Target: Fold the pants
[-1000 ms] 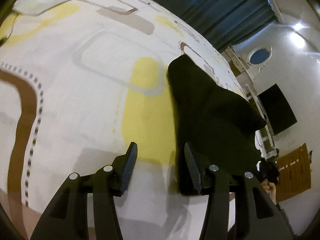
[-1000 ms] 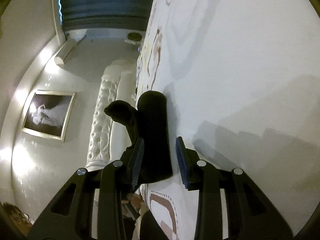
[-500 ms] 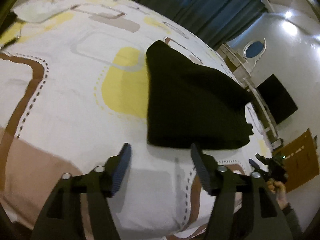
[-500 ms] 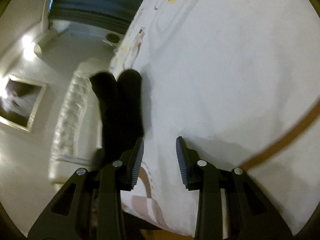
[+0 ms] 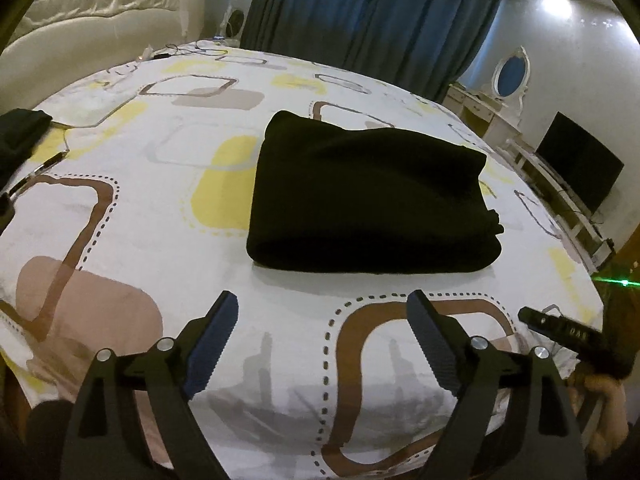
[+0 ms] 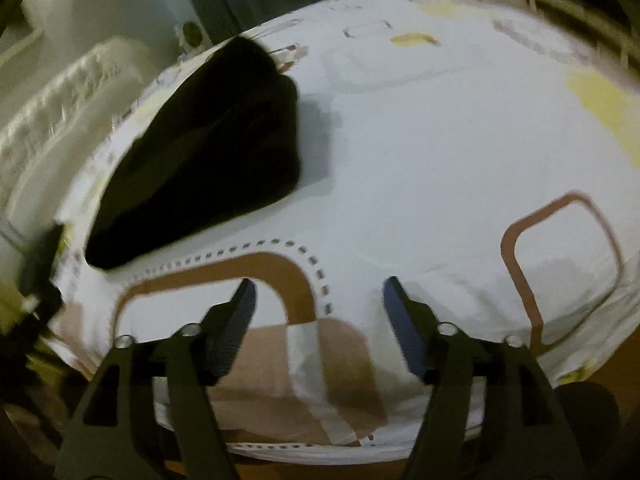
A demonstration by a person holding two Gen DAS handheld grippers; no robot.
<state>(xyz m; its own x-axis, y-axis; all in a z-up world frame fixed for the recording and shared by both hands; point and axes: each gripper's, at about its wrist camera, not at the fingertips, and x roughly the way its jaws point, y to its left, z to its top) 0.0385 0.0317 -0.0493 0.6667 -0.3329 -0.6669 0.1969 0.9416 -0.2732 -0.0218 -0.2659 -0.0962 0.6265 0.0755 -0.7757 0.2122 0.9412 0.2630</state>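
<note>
Pants [image 5: 368, 196] folded into a black bundle, lying mid-bed on the patterned sheet [image 5: 140, 184].
L gripper [image 5: 322, 338] hangs over the near edge of the bed, short of the bundle, jaws opening w/ nothing between them, only sheet below. R gripper [image 6: 318, 320] likewise clear of the cloth, jaws opening & empty; pants lie up-left of it in the blurred right wrist view. Blue curtains [image 5: 360, 12] behind the bed.
</note>
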